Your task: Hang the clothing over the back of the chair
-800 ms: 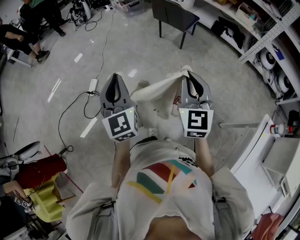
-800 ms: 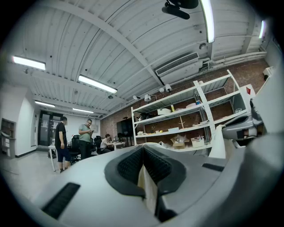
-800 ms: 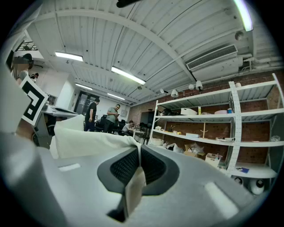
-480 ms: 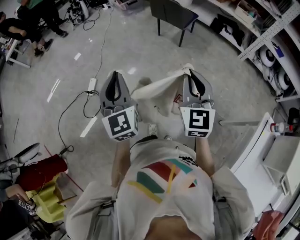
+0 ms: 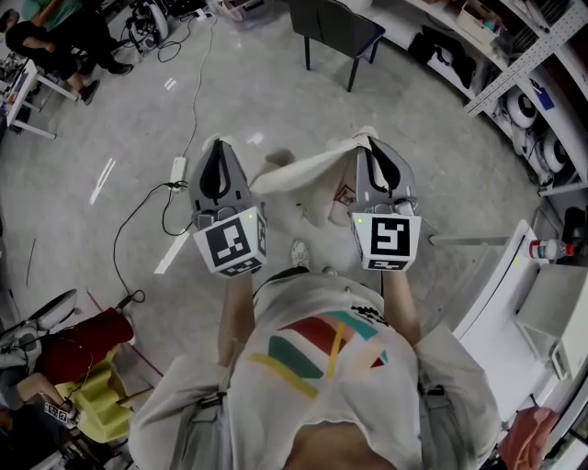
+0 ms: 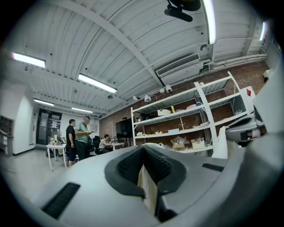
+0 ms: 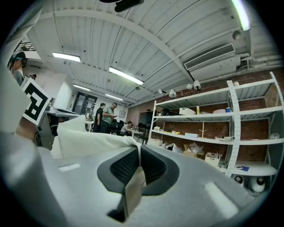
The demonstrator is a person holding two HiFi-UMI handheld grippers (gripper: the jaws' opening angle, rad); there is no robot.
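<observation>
A white garment (image 5: 308, 176) hangs stretched between my two grippers, held level in front of the person's chest. My left gripper (image 5: 218, 143) is shut on one edge; cream cloth (image 6: 149, 188) shows pinched between its dark pads. My right gripper (image 5: 369, 139) is shut on the other edge, where a fold of cloth (image 7: 134, 188) sits in the jaws and more garment (image 7: 91, 138) billows to its left. The dark chair (image 5: 335, 27) stands on the floor far ahead, well beyond both grippers. The garment's lower part sags below the grippers.
Metal shelving (image 5: 528, 64) lines the right side, with a white table edge (image 5: 491, 280) near my right arm. A power strip and black cable (image 5: 179, 170) lie on the floor at left. People stand at the far left (image 5: 55, 37). Red and yellow gear (image 5: 83, 358) sits low left.
My left gripper has drifted slightly to the left, drawing the garment a little wider. Both grips are unchanged, and the chair stays far ahead.
</observation>
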